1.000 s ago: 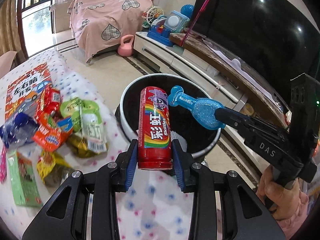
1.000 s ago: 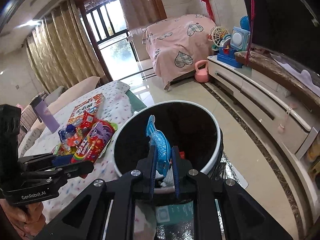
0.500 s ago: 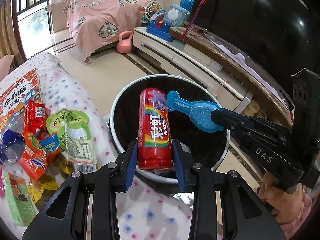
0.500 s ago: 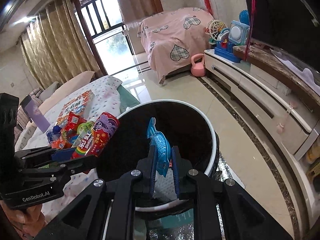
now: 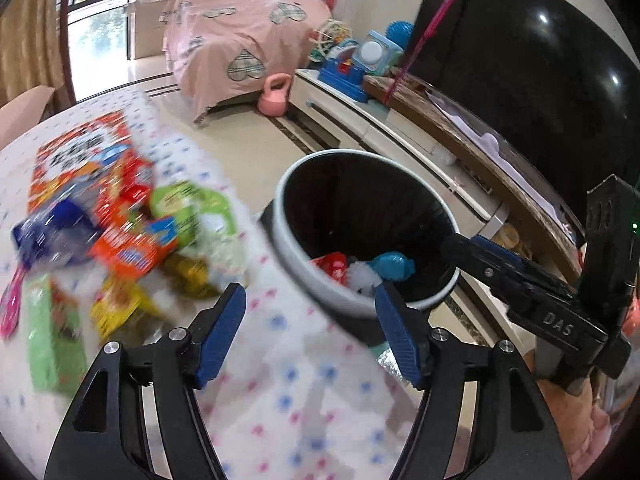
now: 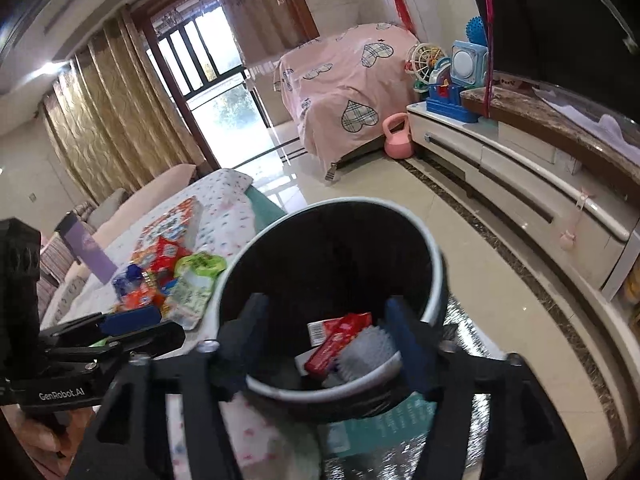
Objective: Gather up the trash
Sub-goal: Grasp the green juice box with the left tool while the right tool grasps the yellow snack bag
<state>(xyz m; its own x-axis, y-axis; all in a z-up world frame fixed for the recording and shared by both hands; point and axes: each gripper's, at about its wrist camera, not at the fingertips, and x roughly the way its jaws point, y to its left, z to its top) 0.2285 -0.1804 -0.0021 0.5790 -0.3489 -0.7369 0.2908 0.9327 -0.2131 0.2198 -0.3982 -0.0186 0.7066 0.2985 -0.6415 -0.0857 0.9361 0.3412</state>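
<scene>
A round bin with a white rim (image 5: 320, 300) (image 6: 434, 248) and black inside stands beside the table. Inside lie a red wrapper (image 5: 334, 265) (image 6: 340, 340), white scrap (image 5: 362, 276) (image 6: 370, 350) and a blue fish-shaped wrapper (image 5: 392, 266). My left gripper (image 5: 310, 312) is open and empty over the table's edge next to the bin. My right gripper (image 6: 326, 322) is open and empty above the bin's mouth; it also shows in the left wrist view (image 5: 480, 254). Several snack packets (image 5: 132, 240) (image 6: 168, 276) lie on the dotted tablecloth (image 5: 280, 380).
A long white TV cabinet (image 6: 520, 184) with a large dark TV (image 5: 520, 80) runs along the right. Toys (image 5: 352, 64) stand on it. A pink kettlebell (image 6: 397, 140) sits on the floor by a pink-covered sofa (image 6: 348, 80). A purple box (image 6: 86, 250) stands on the table.
Both grippers opened. The red Skittles tube left my left gripper and the blue fish wrapper left my right gripper; the fish wrapper now lies in the bin. The left gripper swung back toward the table.
</scene>
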